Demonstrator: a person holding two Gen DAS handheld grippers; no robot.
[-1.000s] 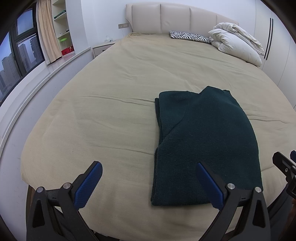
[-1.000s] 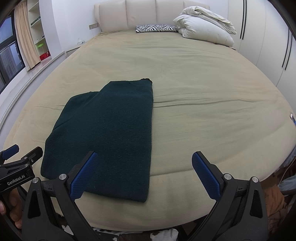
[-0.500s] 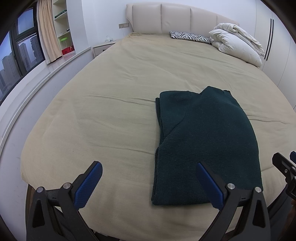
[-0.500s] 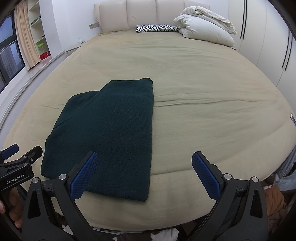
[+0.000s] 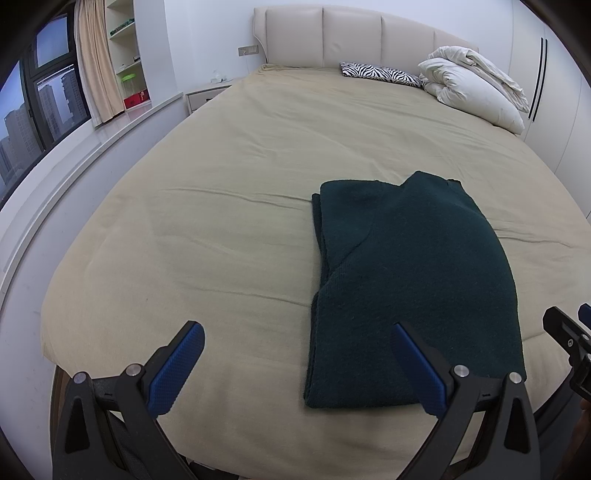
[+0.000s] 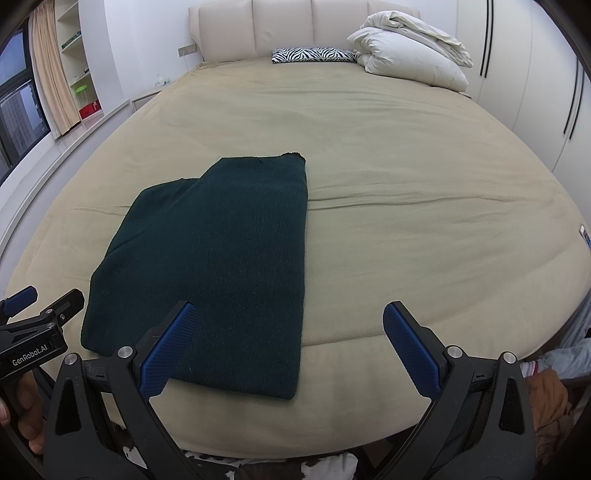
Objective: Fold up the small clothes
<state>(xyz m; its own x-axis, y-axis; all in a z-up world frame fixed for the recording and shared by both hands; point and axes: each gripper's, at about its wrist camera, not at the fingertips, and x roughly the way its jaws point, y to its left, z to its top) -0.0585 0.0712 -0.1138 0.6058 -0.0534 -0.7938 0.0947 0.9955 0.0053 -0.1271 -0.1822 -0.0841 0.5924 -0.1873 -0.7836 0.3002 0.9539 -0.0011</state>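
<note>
The green sweater lies folded long in front of both spread, empty jaws — one more fold seems left.

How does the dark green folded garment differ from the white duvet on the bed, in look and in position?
The dark green garment lies flat in a neat long fold near the foot of the bed; the white duvet is bundled in a thick heap by the headboard. The garment looks knitted, the duvet smooth and puffy. Both rest on the beige cover, untouched.
</note>
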